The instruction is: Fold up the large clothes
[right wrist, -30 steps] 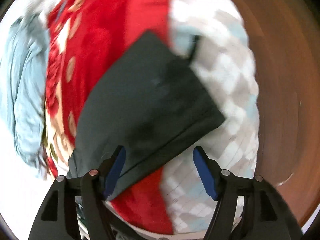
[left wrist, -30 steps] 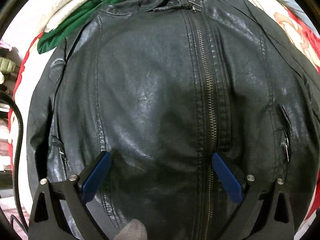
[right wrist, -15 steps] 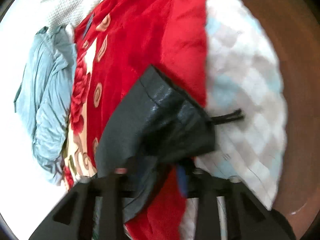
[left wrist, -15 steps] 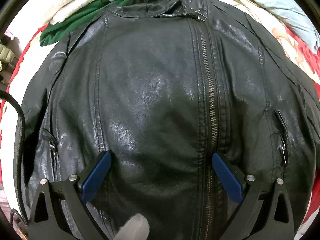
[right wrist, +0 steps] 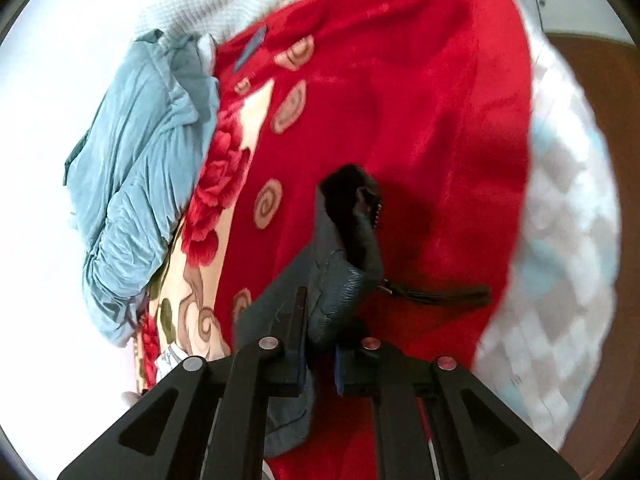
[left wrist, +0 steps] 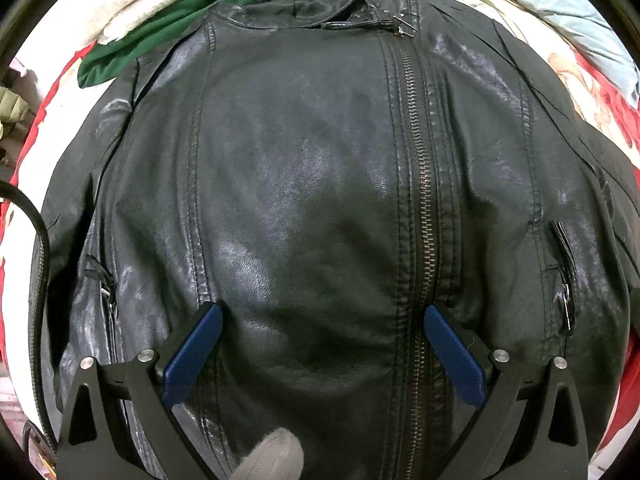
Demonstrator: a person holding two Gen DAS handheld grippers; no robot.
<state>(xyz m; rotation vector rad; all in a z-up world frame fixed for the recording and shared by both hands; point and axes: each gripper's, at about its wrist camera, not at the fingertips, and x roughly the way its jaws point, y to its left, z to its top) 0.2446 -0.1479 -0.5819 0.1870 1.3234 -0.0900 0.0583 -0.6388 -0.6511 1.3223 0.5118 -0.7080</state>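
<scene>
Closing on the jacket sleeve [right wrist: 340, 264], the right hand-held gripper [right wrist: 320, 360] hangs over a red blanket [right wrist: 400, 100].

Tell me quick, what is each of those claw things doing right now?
Left gripper: open, holding nothing, over the black leather jacket.
Right gripper: jaws closing on the jacket's sleeve end.
</scene>
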